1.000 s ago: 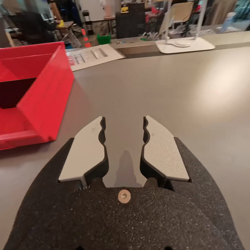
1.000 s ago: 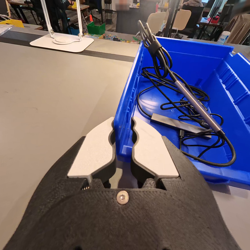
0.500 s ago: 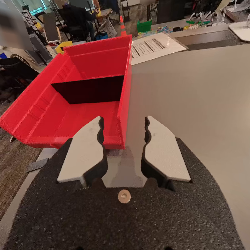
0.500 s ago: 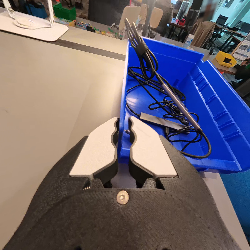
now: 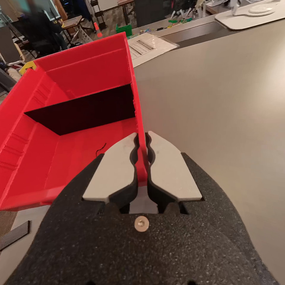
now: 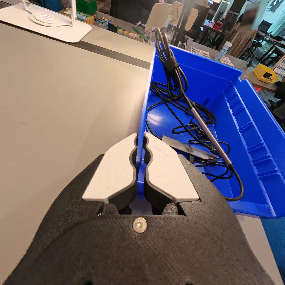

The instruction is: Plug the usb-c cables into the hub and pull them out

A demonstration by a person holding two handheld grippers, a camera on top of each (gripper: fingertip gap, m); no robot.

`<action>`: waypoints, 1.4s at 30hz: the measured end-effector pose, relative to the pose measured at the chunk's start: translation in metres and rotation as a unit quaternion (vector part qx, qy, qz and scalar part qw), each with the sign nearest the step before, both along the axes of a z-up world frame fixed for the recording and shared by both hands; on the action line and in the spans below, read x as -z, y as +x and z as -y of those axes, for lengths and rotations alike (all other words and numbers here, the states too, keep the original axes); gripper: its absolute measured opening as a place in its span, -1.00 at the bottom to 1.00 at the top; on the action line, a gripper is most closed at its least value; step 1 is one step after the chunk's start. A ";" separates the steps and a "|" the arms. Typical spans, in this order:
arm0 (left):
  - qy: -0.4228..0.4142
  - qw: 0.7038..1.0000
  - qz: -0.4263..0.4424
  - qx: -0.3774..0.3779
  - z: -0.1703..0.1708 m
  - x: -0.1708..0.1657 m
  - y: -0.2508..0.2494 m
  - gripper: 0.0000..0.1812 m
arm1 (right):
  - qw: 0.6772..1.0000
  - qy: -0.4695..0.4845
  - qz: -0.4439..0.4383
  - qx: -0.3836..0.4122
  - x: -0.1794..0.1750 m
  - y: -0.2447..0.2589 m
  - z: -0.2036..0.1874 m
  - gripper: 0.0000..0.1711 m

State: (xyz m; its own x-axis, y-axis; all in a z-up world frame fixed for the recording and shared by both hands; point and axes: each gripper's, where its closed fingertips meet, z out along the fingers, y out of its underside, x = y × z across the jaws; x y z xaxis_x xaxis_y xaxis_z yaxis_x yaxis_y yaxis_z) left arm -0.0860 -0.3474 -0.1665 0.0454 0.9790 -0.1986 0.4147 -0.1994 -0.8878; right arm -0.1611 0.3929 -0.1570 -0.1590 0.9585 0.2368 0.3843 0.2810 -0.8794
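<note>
Warm indoor light, blurred edges, wide-angle distortion

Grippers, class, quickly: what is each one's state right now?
Left gripper: shut on the red plastic bin's wall.
Right gripper: shut on the blue plastic bin's wall.

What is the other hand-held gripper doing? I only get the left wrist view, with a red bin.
Observer: The right hand-held gripper is shut on the left wall of a blue bin.
Operator: Anything inside it?
Observer: A tangle of black cables and a flat grey hub lie on its floor.
Operator: Does anything stick out?
Observer: A strapped cable bundle leans in the far left corner, poking above the rim.
</note>
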 end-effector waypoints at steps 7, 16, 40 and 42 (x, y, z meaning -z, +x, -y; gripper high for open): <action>0.013 0.994 -0.011 0.112 -0.060 0.000 0.012 -0.95 | 0.996 -0.027 -0.017 -0.089 -0.001 0.020 0.036 -0.97; 0.058 0.936 -0.007 0.347 -0.158 0.000 0.038 -0.96 | 0.976 -0.069 -0.028 -0.207 -0.001 0.027 0.078 -0.97; 0.129 0.698 0.090 0.698 -0.313 -0.001 0.169 -0.93 | 0.831 -0.084 -0.017 -0.550 -0.001 0.000 0.252 -0.96; 0.130 0.695 0.088 0.702 -0.323 -0.001 0.170 -0.93 | 0.808 -0.087 -0.009 -0.583 -0.001 0.002 0.269 -0.96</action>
State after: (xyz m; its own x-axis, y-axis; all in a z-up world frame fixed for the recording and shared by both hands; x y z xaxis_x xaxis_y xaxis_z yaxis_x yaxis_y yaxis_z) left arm 0.0839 -0.0248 -0.1658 0.9929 -0.0517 0.1067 0.0812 -0.3590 -0.9298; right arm -0.1595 0.1241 -0.1558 -0.9754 0.1799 0.1275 -0.0659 0.3143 -0.9470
